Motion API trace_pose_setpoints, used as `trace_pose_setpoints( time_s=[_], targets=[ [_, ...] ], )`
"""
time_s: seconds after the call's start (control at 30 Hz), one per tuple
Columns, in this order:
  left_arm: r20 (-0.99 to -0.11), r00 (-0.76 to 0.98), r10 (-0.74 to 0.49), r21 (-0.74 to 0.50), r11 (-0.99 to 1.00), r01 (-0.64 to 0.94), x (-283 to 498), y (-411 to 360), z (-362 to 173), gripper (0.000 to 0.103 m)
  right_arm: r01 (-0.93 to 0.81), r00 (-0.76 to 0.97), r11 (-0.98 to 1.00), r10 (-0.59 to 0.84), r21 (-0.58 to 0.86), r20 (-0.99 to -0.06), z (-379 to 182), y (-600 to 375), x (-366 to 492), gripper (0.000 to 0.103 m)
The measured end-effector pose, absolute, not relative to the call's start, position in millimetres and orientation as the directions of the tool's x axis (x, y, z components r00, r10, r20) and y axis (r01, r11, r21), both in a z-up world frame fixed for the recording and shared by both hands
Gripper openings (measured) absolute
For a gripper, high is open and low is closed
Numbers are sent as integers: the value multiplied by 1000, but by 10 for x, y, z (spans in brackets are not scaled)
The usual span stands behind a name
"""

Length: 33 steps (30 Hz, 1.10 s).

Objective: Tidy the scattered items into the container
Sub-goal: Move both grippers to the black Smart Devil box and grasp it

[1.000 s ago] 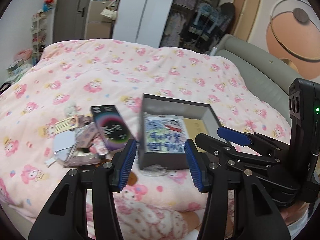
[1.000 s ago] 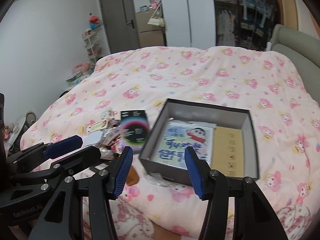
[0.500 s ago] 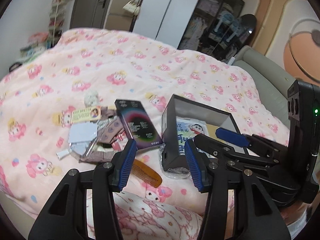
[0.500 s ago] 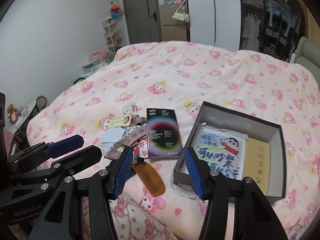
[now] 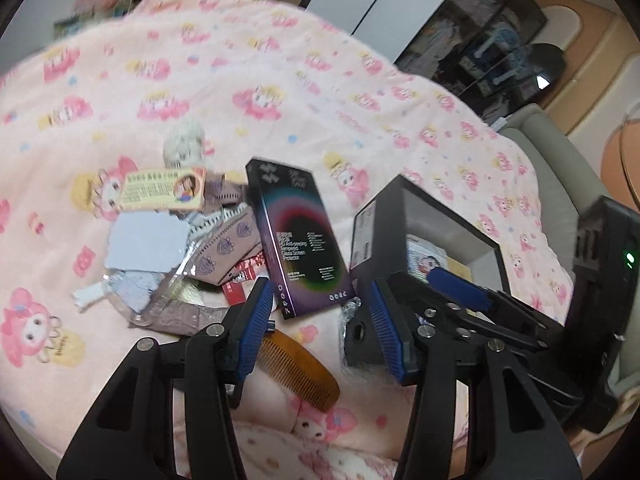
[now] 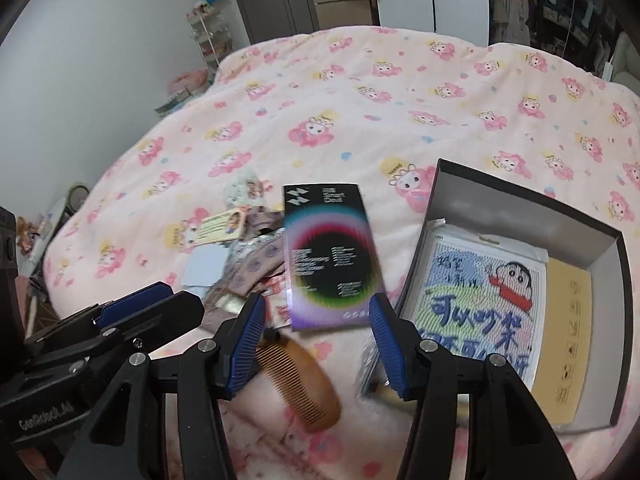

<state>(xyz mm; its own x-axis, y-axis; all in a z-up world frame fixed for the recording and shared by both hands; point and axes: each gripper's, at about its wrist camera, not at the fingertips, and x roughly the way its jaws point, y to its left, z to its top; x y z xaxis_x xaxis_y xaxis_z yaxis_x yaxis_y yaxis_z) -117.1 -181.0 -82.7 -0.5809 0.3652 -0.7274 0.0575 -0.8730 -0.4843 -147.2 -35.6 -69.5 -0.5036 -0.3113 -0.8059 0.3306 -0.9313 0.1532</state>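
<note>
Right wrist view: I hold both grippers empty over the bed.
My right gripper and left gripper gape, gripping nothing; the black packet, comb and small clutter lie just left of the open box.

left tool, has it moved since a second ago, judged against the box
Yes. The left tool has swung left and come closer: the box, earlier straight ahead between its fingers, now sits to the right, with the comb just ahead.
</note>
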Motion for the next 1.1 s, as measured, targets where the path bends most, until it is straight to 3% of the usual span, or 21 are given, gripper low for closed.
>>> trace_pose_setpoints(
  time_s=[0.2,0.43,0.6,0.67,0.77,1.0,1.1],
  targets=[
    [-823,-433,366,-486,-850,205,-1605,-1728,-1333,50,258,-516,-959,-242,120,-822,-900,-218,-1740,50],
    [-867,-349,355,-456,-848,270,-1856,-1622,-1756,50,245,-467,-953,-275,176,-840,-1151,-85,-1916,50],
    [-874,-314,370,-459,-840,289,-1989,-1586,-1947,56,230,-448,-952,-288,202,-846,-1228,1,-1950,50],
    [-866,-320,383,-472,-839,271,-2004,-1565,-1953,37,224,-455,-954,-282,198,-845,-1213,38,-1941,50],
    [-844,-350,406,-507,-817,274,-1939,-1630,-1903,29,211,-456,-954,-289,213,-842,-1190,83,-1908,50],
    [-810,-395,433,-549,-797,251,-1652,-1768,-1626,23,226,-436,-938,-340,264,-833,-1119,-40,-1750,50],
    [-796,-432,425,-562,-784,263,-1441,-1928,-1469,22,250,-457,-944,-311,215,-834,-1052,-179,-1652,50]
  ],
)
